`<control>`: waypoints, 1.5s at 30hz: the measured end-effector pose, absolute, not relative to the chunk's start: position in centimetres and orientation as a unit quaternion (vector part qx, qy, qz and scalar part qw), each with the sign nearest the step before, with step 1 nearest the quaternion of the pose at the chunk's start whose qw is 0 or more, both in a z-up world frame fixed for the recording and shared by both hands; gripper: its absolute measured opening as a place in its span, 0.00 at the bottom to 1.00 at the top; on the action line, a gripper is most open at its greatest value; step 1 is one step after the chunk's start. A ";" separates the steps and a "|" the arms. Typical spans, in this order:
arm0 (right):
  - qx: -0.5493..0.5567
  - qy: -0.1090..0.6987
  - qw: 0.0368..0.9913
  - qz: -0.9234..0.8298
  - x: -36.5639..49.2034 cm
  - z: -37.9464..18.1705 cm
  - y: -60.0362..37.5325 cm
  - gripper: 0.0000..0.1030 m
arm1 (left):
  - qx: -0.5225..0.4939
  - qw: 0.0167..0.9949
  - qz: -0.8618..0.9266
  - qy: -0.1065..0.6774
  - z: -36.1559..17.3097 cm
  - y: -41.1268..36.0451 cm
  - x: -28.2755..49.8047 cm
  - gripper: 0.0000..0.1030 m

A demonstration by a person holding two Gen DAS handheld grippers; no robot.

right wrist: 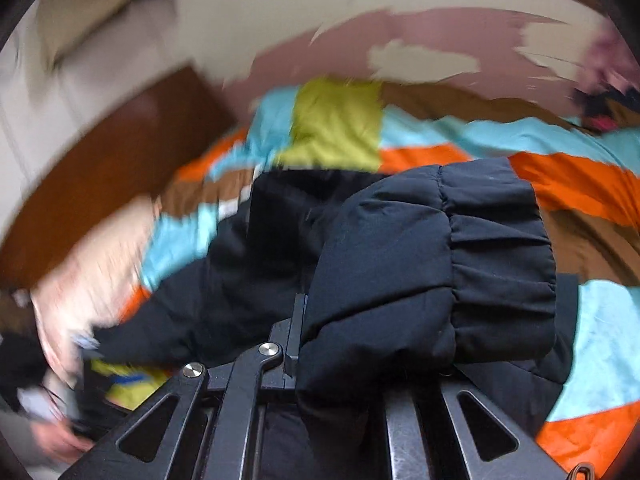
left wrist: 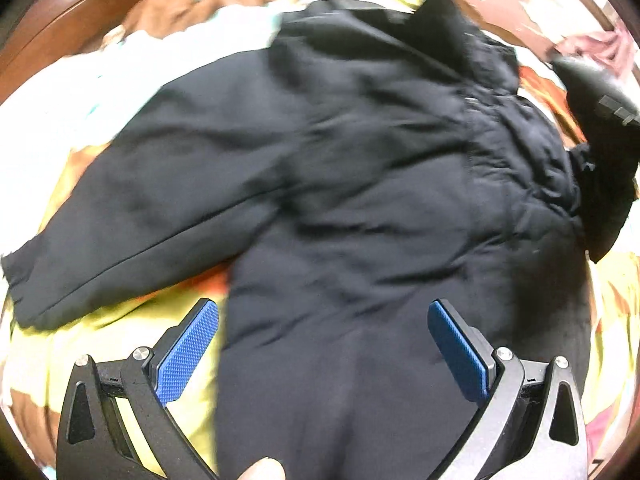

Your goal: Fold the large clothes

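A large black padded jacket point(left wrist: 340, 184) lies spread on a colourful bedspread point(left wrist: 120, 320), one sleeve point(left wrist: 120, 240) stretched out to the left. My left gripper point(left wrist: 323, 320) is open with blue pads, hovering over the jacket's lower body and holding nothing. My right gripper point(right wrist: 320, 336) is shut on the jacket's other sleeve, whose elastic cuff point(right wrist: 500, 264) drapes over the jaws and hides the right finger. That gripper and the raised sleeve also show in the left wrist view point(left wrist: 600, 128) at the far right.
The bedspread point(right wrist: 460, 148) has orange, blue, green and brown patches. A brown wooden headboard point(right wrist: 112, 168) stands at the left. Other clothes point(right wrist: 608, 92) lie at the far right. A person's arm point(right wrist: 80, 264) shows blurred at the left.
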State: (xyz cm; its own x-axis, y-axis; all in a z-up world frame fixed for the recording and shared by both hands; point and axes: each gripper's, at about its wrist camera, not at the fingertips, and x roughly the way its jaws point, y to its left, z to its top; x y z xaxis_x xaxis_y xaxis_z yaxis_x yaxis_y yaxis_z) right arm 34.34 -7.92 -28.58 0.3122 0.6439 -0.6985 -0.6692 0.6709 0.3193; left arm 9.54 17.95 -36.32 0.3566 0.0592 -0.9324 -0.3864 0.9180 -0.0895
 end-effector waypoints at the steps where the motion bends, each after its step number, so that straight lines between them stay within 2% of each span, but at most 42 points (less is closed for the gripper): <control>1: -0.038 0.436 0.801 0.408 33.7 -30.3 -5.6 0.09 | -0.154 0.807 0.144 0.551 -36.1 19.2 8.7 0.99; 7: -0.198 0.454 0.771 0.400 28.8 -38.0 3.0 0.10 | -0.205 0.795 0.171 0.545 -35.2 23.1 5.1 0.99; 10: -0.254 0.451 0.760 0.393 26.5 -40.3 5.7 0.21 | -0.222 0.792 0.175 0.541 -35.0 24.2 4.8 0.99; 12: -0.264 0.453 0.753 0.397 25.2 -41.0 6.9 0.34 | -0.227 0.793 0.173 0.538 -35.1 24.4 5.4 0.99; 17: -0.287 0.444 0.726 0.440 21.6 -41.9 7.5 0.49 | -0.258 0.793 0.177 0.523 -34.8 25.8 6.5 0.99; 24: -0.250 0.455 0.717 0.465 20.3 -41.2 2.0 0.50 | -0.283 0.798 0.120 0.519 -35.8 25.3 10.9 0.99; 33: -0.171 0.495 0.753 0.399 23.2 -38.9 -7.7 0.56 | -0.308 0.793 0.033 0.525 -40.2 20.5 19.3 0.99; 37: -0.139 0.505 0.770 0.364 25.3 -38.0 -11.6 0.56 | -0.314 0.785 0.034 0.532 -41.6 20.5 21.2 0.94; 39: -0.124 0.508 0.778 0.349 26.4 -38.2 -11.9 0.56 | -0.308 0.783 0.039 0.539 -42.1 20.5 21.9 0.86; 41: -0.104 0.510 0.784 0.340 27.3 -38.0 -12.5 0.56 | -0.302 0.782 0.034 0.545 -42.4 20.4 22.2 0.51; 43: -0.092 0.510 0.787 0.334 28.1 -37.7 -12.9 0.56 | -0.289 0.786 0.040 0.545 -42.4 20.3 22.1 0.44; 45: -0.082 0.509 0.790 0.332 28.6 -37.4 -12.7 0.56 | -0.283 0.792 0.043 0.539 -42.3 20.5 21.9 0.33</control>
State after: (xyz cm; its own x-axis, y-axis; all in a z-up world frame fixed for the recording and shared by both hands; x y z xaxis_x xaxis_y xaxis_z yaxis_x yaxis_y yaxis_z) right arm 28.63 -12.73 -37.40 0.2614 0.4412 -0.8585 -0.6074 0.7664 0.2089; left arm 21.87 20.52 -42.29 0.4143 -0.2384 -0.8784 -0.3732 0.8358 -0.4028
